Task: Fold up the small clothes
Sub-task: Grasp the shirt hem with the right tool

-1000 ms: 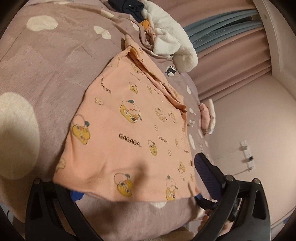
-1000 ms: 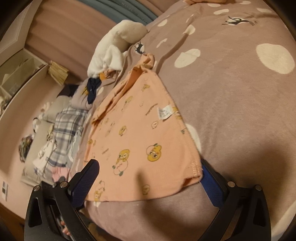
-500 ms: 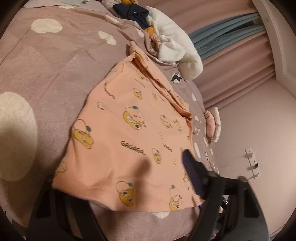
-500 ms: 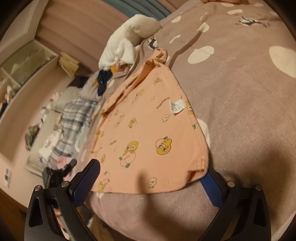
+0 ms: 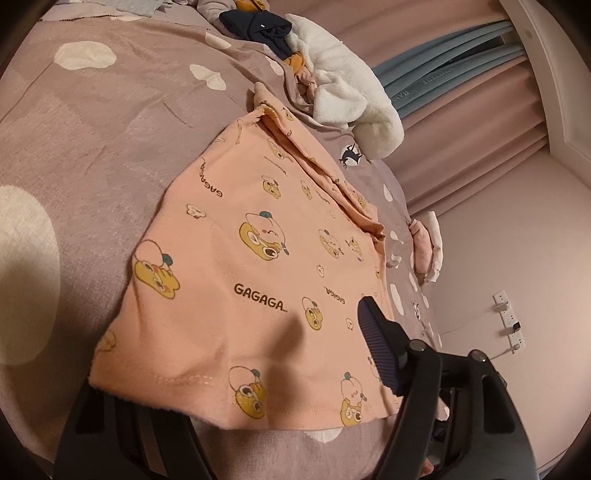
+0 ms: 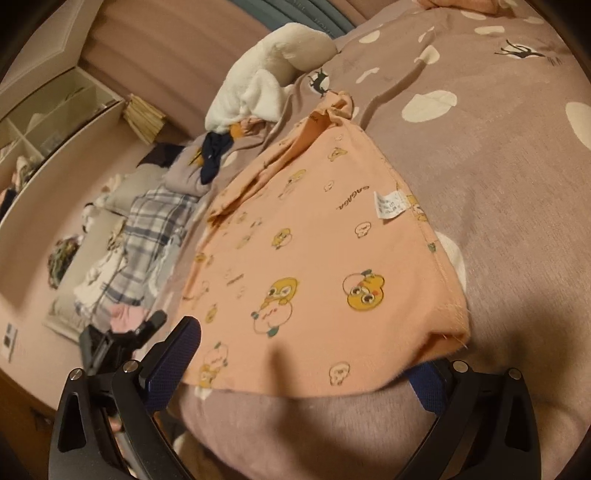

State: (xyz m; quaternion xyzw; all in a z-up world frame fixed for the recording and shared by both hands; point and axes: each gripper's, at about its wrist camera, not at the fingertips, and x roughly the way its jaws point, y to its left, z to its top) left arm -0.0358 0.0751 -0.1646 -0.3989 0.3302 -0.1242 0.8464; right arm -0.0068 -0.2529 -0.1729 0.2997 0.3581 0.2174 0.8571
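A small peach garment [image 5: 258,280] printed with yellow cartoon faces and "GAGAGA" lies flat on the mauve spotted bedcover [image 5: 110,122]. It also shows in the right wrist view [image 6: 317,266], with a white care label. My left gripper [image 5: 236,373] straddles its near hem: the right finger [image 5: 376,343] is above the cloth, the left finger is under the hem. My right gripper [image 6: 303,358] stands wide at the other near corner, the left finger [image 6: 170,365] beside the cloth, the right finger [image 6: 424,384] under the lifted corner.
A white fleece item [image 5: 347,99] and dark clothes [image 5: 258,29] are piled beyond the garment. Folded pale items [image 5: 428,247] lie at the bed edge. Plaid clothing [image 6: 147,236] and a shelf unit [image 6: 48,125] are on the left in the right wrist view.
Both grippers moved forward onto the near hem. The left gripper's right finger now lies over the cloth. The right corner of the hem has lifted over the right gripper's finger.
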